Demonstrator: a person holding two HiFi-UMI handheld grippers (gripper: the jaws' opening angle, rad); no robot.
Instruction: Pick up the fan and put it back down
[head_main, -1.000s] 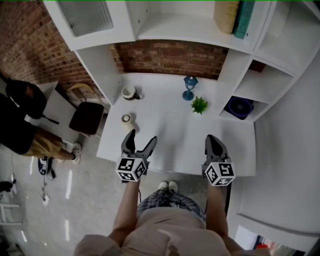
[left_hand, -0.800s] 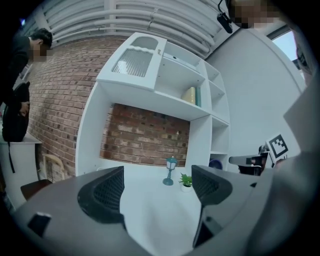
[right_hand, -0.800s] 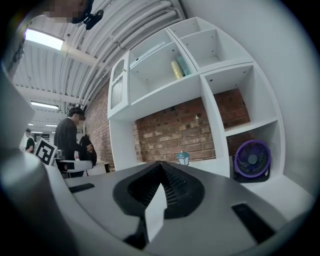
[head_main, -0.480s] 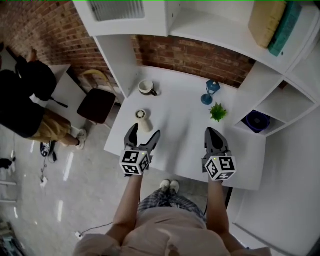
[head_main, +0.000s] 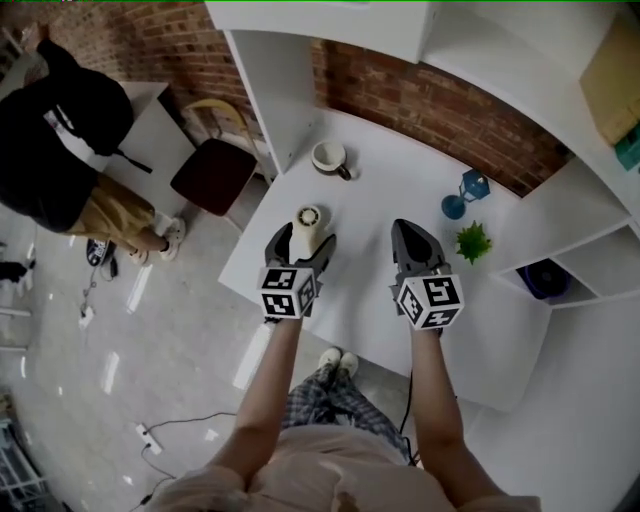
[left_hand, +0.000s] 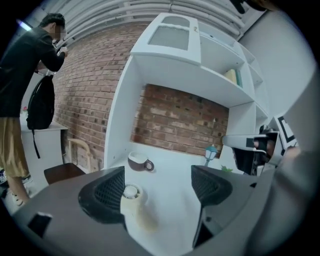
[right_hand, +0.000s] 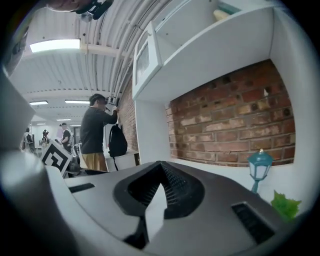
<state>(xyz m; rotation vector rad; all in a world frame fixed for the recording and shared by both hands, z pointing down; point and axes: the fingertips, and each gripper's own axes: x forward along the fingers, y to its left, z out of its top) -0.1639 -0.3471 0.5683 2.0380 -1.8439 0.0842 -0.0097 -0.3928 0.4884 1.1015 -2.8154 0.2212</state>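
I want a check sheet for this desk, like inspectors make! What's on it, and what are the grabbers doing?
Surface: white table, set against a brick wall.
Job's things: fan stands on the table, not lifted.
Clutter: cup, blue lantern, green plant.
Grippers: left gripper open, with the fan between its jaws, close to one of them; right gripper shut and empty.
Cables: cable with a power strip on the floor.
Surroundings: white shelves, chair, person off to the side.
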